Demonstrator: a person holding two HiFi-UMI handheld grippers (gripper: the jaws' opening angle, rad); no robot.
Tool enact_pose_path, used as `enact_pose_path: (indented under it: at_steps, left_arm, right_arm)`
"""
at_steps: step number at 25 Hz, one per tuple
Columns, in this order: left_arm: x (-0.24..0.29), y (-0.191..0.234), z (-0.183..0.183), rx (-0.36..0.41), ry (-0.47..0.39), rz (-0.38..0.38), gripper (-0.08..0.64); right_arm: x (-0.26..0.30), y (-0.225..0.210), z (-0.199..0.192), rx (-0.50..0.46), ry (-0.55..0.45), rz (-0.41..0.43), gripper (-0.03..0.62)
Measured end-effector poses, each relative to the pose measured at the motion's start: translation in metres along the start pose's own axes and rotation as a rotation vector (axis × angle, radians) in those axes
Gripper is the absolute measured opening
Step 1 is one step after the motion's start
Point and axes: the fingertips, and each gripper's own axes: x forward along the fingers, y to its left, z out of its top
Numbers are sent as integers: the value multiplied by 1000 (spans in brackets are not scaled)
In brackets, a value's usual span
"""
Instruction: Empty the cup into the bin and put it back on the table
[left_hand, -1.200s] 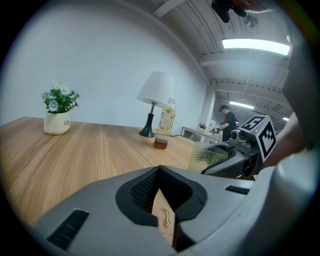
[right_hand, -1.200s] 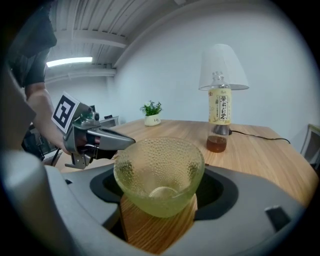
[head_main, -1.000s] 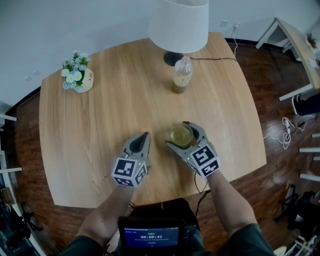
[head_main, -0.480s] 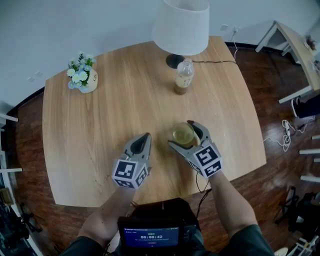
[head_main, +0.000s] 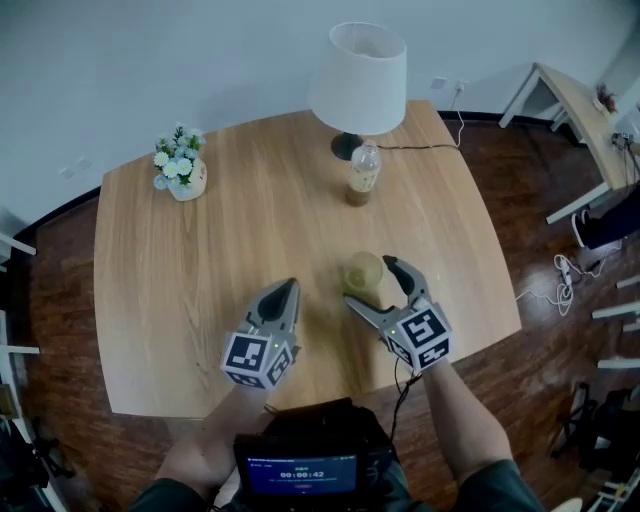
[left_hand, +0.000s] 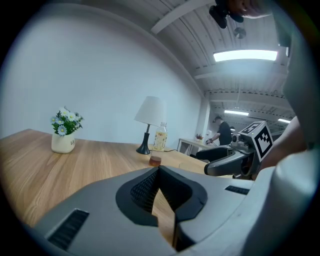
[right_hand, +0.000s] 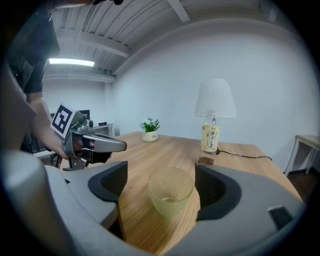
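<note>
Pale wall (head_main: 150, 60), dark wooden floor (head_main: 505, 170), side desk (head_main: 572, 97)

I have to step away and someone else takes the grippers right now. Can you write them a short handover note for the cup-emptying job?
Left gripper: shut, holding nothing, over the table to the left of the cup.
Right gripper: open, one jaw on each side of the cup, pads not touching it.
Cup: upright on the table, near the person's edge; it looks empty or nearly so.
Bin: not in any view.
Done, as far as it shows: cup emptied and standing on the table.
Left: probably only to draw the right gripper back without knocking the cup.
</note>
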Motion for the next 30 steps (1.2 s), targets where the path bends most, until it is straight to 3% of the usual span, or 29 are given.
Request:
enact_pose_path:
  at_steps: [4, 10, 12, 14, 17, 19, 23, 24, 26, 30]
  left_arm:
    - [-16, -6, 24, 10, -58, -13, -2]
    - [-42, -25, 63, 64, -152, -82, -2]
    - [-50, -28, 71, 74, -175, -92, -2]
    - [-59, -32, 77, 86, -192, -100, -2]
    - [-71, -38, 88, 105, -215, -93, -2]
    - [-80, -40, 97, 110, -241, -86, -2]
    - [-99, -52, 111, 135, -280, -81, -2]
    - [-103, -55, 114, 143, -289, -80, -2]
    - [-112, -63, 120, 154, -307, -72, 0]
    - [-131, -79, 122, 163, -332, -22, 0]
  right_arm:
    - [-20, 11, 25, -5, -42, -11, 419]
    - [-57, 26, 66, -77, -133, -72, 219]
    - [-67, 31, 74, -100, -149, -84, 210]
    - [-80, 37, 82, -104, -147, -105, 159]
    - [-97, 44, 97, -111, -190, -119, 151]
    - [-107, 49, 105, -131, -219, -123, 95]
    - [-129, 58, 106, -217, -213, -124, 95]
    - [-136, 59, 107, -208, -218, -128, 95]
    - [-151, 58, 112, -170, -234, -141, 13]
    - [-186, 62, 118, -133, -269, -112, 9]
